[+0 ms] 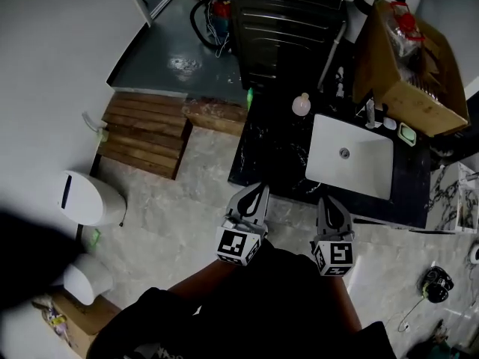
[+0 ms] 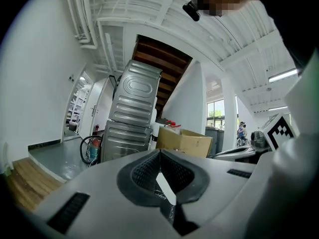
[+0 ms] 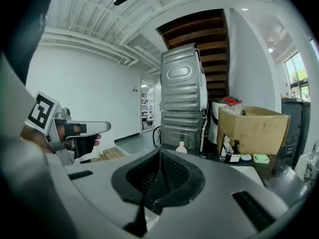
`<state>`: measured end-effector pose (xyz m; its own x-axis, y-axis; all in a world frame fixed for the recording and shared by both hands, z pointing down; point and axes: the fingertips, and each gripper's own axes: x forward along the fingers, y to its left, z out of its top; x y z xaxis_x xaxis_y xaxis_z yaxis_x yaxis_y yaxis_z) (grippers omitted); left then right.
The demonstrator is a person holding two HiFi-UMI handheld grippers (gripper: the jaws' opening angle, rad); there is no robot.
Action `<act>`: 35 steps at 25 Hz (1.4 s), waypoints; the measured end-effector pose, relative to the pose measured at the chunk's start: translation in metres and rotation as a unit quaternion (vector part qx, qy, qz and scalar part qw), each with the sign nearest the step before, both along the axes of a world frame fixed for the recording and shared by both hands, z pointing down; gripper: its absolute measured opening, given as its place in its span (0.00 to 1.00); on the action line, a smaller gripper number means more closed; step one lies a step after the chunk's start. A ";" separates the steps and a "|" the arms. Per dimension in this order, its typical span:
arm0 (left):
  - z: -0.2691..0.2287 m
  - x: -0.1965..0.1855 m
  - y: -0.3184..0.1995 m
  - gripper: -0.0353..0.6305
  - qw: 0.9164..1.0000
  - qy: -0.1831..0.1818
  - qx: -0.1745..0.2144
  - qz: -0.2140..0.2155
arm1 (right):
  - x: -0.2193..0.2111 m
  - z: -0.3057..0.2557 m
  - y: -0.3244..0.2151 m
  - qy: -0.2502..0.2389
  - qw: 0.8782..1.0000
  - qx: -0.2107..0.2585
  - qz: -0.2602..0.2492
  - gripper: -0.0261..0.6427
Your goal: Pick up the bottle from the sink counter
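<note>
Just at counter [image 1: 273, 155] edge, L tool [image 1: 259, 189], R tool [image 1: 325, 203] clenched empty; bottle [image 1: 301, 105] beyond.

Head view: from high above, steeply down, well back from the sink [image 1: 349, 155], with left tool [image 1: 257, 191] and right tool [image 1: 324, 204] low in frame, just short of the dark desk [image 1: 277, 152] around the sink. Left and right tool views: low, nearly level along each tool's jaws, toward the stacked metal machines [image 1: 288, 21] and cardboard box [image 1: 408, 69] beyond the sink, both far off. Shared by all three: those machines and that box. In the right tool view, also the left tool, left of the sink.
</note>
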<state>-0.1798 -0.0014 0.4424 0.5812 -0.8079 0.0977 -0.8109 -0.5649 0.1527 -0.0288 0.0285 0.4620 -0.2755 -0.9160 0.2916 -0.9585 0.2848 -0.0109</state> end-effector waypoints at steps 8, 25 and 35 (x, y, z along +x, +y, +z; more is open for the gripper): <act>0.023 -0.012 -0.031 0.08 0.999 0.045 -0.029 -0.004 | 0.005 0.000 -0.022 0.031 0.999 -0.006 0.020 0.10; 0.044 0.029 -0.110 0.08 0.999 -0.013 -0.034 -0.026 | 0.056 0.006 -0.114 -0.009 1.000 0.012 0.015 0.10; 0.066 0.079 -0.177 0.08 0.998 -0.045 -0.052 -0.010 | 0.096 0.028 -0.185 -0.034 0.999 -0.012 0.006 0.10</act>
<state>-0.1005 -0.1787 0.5086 0.5496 -0.8023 0.2328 -0.8353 -0.5330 0.1349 0.0671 -0.1561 0.4903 -0.2838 -0.9128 0.2938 -0.9589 0.2714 -0.0830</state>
